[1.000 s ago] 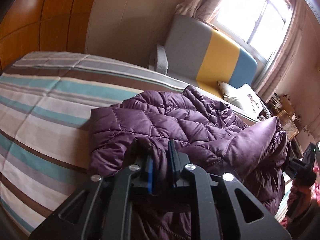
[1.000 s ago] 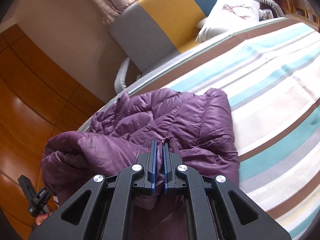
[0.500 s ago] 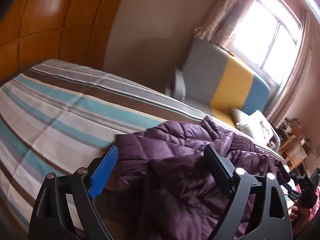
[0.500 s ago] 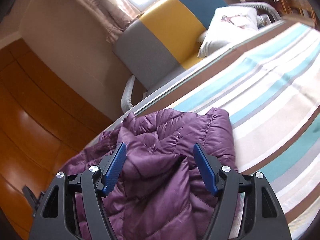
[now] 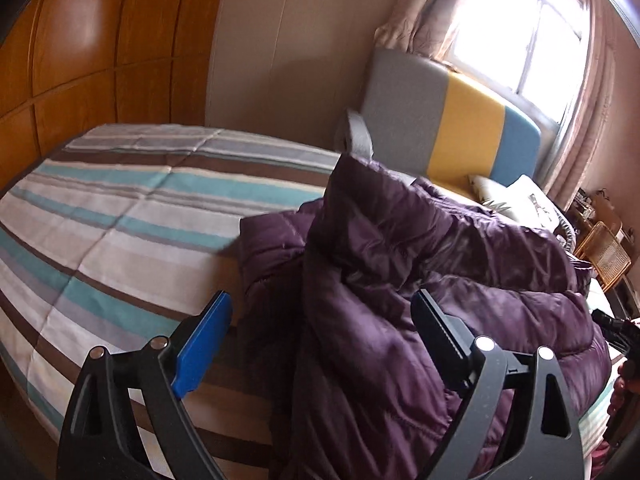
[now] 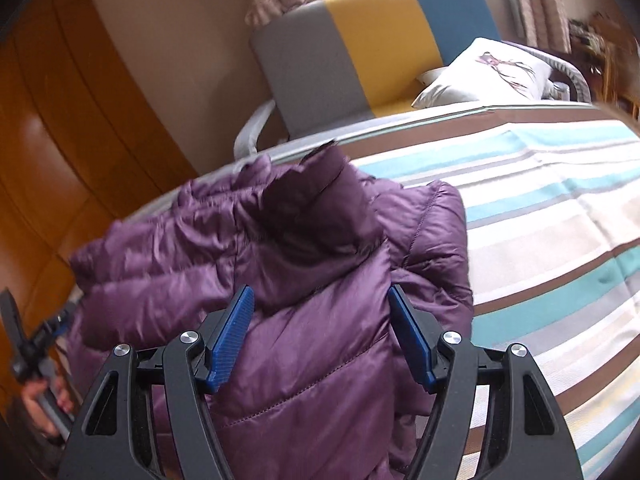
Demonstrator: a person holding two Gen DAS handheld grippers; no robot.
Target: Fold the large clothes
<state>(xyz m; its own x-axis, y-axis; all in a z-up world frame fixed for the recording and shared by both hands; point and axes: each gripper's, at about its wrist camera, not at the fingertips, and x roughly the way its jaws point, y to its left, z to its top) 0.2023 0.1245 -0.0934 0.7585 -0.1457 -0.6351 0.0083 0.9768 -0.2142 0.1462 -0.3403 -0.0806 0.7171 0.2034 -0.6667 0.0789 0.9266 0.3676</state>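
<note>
Zero readable labels on the puffy purple quilted jacket [image 5: 400, 280], bunched on the striped bed [image 5: 120, 208]. Left tongs [image 5: 320, 320] and right tongs [image 6: 320, 332] have just been opening; both gape over it, gripping nothing. Its near part is cut off.

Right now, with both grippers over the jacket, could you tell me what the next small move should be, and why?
Probably lower both onto a fresh edge and close. The left gripper and right gripper stand open with nothing pinched, their jaws having just opened, and the jacket lies bunched and only partly folded on the bed.
</note>
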